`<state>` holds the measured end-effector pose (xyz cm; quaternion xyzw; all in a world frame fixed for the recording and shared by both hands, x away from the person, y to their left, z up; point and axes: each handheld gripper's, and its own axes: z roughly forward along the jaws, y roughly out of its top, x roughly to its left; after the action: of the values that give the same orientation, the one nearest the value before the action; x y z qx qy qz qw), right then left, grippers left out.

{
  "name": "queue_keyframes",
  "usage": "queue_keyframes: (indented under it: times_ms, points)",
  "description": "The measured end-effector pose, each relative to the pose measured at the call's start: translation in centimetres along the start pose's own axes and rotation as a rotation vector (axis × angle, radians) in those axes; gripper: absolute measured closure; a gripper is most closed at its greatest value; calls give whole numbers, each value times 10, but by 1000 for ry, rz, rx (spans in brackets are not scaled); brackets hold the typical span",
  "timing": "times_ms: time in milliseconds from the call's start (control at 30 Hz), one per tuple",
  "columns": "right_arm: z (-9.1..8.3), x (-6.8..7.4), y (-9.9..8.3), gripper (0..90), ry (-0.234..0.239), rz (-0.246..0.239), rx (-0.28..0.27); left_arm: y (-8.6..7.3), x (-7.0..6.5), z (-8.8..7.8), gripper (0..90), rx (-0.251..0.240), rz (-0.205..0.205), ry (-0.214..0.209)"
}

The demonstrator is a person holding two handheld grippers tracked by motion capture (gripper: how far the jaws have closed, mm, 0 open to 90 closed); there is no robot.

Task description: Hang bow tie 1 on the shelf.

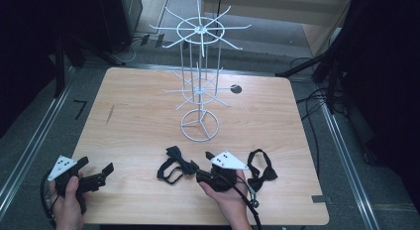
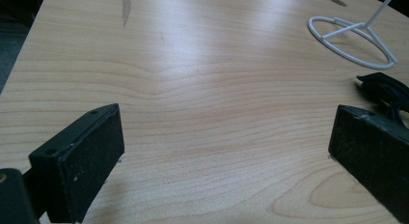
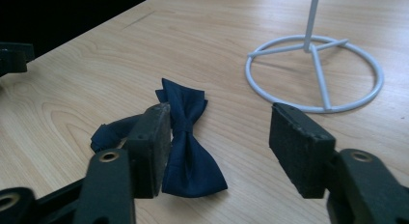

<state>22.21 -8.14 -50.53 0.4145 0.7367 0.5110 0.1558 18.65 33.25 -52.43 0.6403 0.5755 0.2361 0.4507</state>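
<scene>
1. Your right gripper [image 3: 219, 147] hangs with jaws apart over the left bow tie [image 3: 185, 147], pads not pressing it.
2. That bow tie lies near the table's [image 1: 138, 121] front edge; a second bow tie [image 1: 261, 173] sits right of your hand.
3. The white wire rack [image 1: 199, 125] stands just beyond.
4. Your left gripper [image 2: 226, 151] is spread wide and holds nothing, at the near left.

My counter [image 3: 87, 74] is smooth pale wood with a soft sheen; the bow tie [image 3: 188, 142] is dark matt cloth; the stand [image 3: 316, 72] is glossy white wire.
</scene>
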Motion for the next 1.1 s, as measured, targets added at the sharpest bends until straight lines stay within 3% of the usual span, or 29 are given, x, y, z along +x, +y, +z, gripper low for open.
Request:
queue_keyframes:
  times_ms: [167,233,433,967,1100]
  points:
    - [6,1,2,470,8,18,12,0,0,0,0,0,0,-1]
    - [11,4,2,500,-13,-13,24,0,0,0,0,1,0,0]
    - [17,9,3,504,-7,-20,36,0,0,0,0,1,0,-1]
    - [37,20,1,450,33,-8,81,0,0,0,0,0,0,-2]
    - [43,24,-2,389,51,-18,116,0,0,0,0,1,0,-2]
